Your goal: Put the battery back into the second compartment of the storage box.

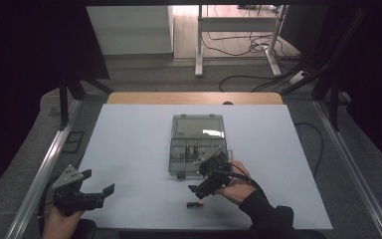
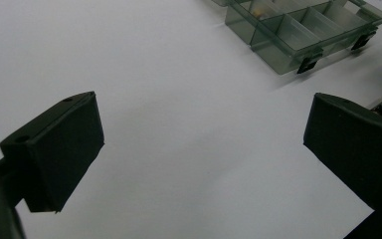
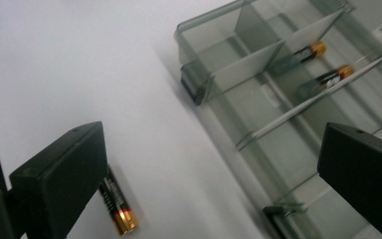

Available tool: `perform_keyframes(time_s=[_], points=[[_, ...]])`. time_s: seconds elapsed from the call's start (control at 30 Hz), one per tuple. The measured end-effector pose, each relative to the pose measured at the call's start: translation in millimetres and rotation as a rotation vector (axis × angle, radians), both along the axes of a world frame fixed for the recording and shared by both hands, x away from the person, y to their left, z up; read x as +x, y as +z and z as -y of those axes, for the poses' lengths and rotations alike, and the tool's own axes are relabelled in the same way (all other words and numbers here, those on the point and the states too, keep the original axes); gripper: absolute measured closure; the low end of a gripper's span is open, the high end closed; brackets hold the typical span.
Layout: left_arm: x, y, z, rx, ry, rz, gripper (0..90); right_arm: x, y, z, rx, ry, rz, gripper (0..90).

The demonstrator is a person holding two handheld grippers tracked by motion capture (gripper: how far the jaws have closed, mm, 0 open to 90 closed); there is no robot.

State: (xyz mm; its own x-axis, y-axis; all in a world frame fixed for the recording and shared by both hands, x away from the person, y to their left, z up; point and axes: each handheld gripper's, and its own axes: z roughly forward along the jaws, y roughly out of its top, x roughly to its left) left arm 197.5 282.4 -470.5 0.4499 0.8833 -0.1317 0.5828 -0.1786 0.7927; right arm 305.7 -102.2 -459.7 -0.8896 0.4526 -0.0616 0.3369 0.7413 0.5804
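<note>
The work in hand is judged to be the gathering of loose batteries into the clear compartment box (image 1: 197,144), which lies open on the counter (image 1: 129,149). One battery (image 1: 196,204) is left lying on the counter just in front of the box, nearer the person; two more batteries (image 3: 323,62) are already seen inside a compartment. The right gripper (image 1: 208,174) is held above the front edge of the box, its fingers (image 3: 59,184) spread wide and holding nothing. For a clean pickup, the fingers should be lowered squarely astride the loose battery across its length and closed gently. The left gripper (image 1: 87,191) is kept well left of the box, its fingers (image 2: 62,149) wide apart and empty.
</note>
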Motion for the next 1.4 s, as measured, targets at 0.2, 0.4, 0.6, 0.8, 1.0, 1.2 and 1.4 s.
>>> perform_keyframes(time_s=[0.2, 0.4, 0.6, 0.8, 1.0, 1.2, 1.4], points=[[0.1, 0.0, 0.1, 0.0, -0.001, 0.0, 2.9, -8.9, -8.6, 0.4, -0.054, -0.007, -0.051, 0.0], [0.1, 0.0, 0.1, -0.001, -0.001, -0.002, 2.9, -18.2, -15.1, -0.5, -0.082, 0.013, -0.089, 4.8], [0.1, 0.0, 0.3, -0.001, -0.001, -0.001, 2.9, -24.2, -22.4, -2.8, -0.098, 0.044, -0.099, 19.4], [0.1, 0.0, 0.3, 0.001, -0.002, -0.002, 2.9, -31.4, -29.4, -6.0, -0.12, 0.116, -0.101, 43.7], [0.1, 0.1, 0.4, 0.002, -0.003, -0.001, 2.9, -35.2, -39.2, -12.2, -0.167, 0.184, -0.128, 62.0], [0.1, 0.1, 0.4, 0.003, -0.004, -0.001, 3.0, -37.1, -42.8, -16.0, -0.217, 0.22, -0.144, 76.3], [0.1, 0.0, 0.4, 0.003, -0.004, -0.001, 3.1, -34.8, -35.6, -13.7, -0.189, 0.216, -0.133, 76.4]])
